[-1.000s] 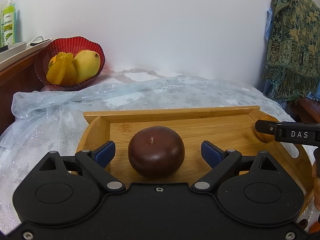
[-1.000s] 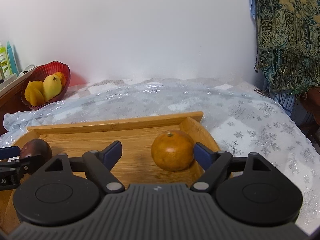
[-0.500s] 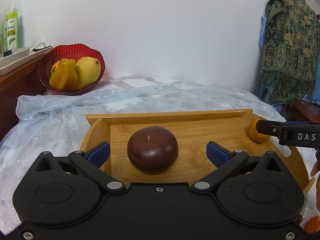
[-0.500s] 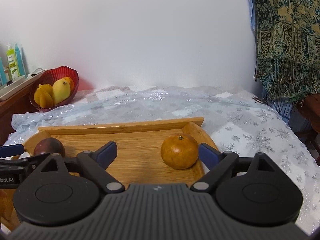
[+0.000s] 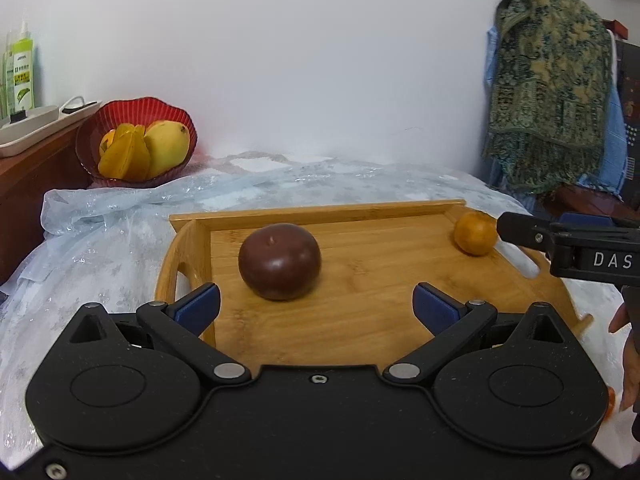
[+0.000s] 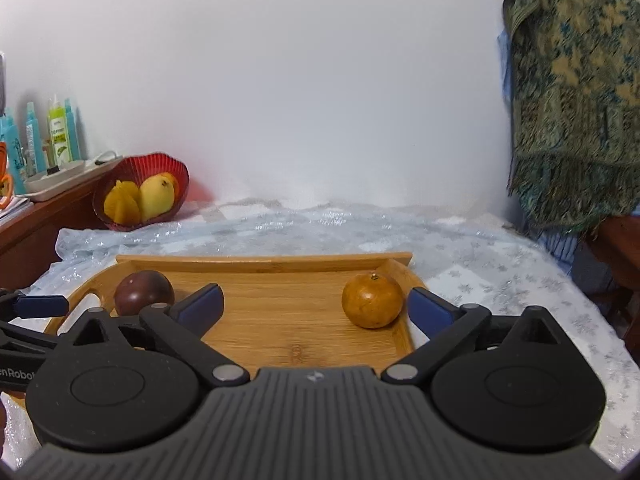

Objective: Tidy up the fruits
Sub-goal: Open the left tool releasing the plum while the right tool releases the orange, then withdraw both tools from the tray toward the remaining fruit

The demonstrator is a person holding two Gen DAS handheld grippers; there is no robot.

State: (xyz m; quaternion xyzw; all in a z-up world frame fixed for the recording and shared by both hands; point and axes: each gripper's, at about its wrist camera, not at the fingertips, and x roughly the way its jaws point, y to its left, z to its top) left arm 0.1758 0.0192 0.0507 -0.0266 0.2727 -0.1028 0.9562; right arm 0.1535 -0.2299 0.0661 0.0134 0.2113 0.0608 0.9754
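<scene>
A dark maroon round fruit (image 5: 279, 261) lies on the left part of a wooden tray (image 5: 380, 300); it also shows in the right wrist view (image 6: 144, 292). An orange (image 6: 372, 300) lies at the tray's right end (image 5: 475, 233). My left gripper (image 5: 316, 307) is open and empty, just short of the maroon fruit. My right gripper (image 6: 316, 305) is open and empty, with the orange close to its right finger (image 6: 430, 307). A red bowl (image 5: 136, 144) at the back left holds a mango and yellow fruit.
The tray (image 6: 280, 320) sits on a table with a pale blue glittery cloth (image 6: 480, 264). A wooden cabinet (image 5: 36, 168) with bottles and a white tray stands at the left. A patterned green shawl (image 5: 552, 80) hangs at the right.
Both grippers have drawn back and up from the tray. The maroon fruit and the orange now lie farther ahead of the fingers, and both stay open.
</scene>
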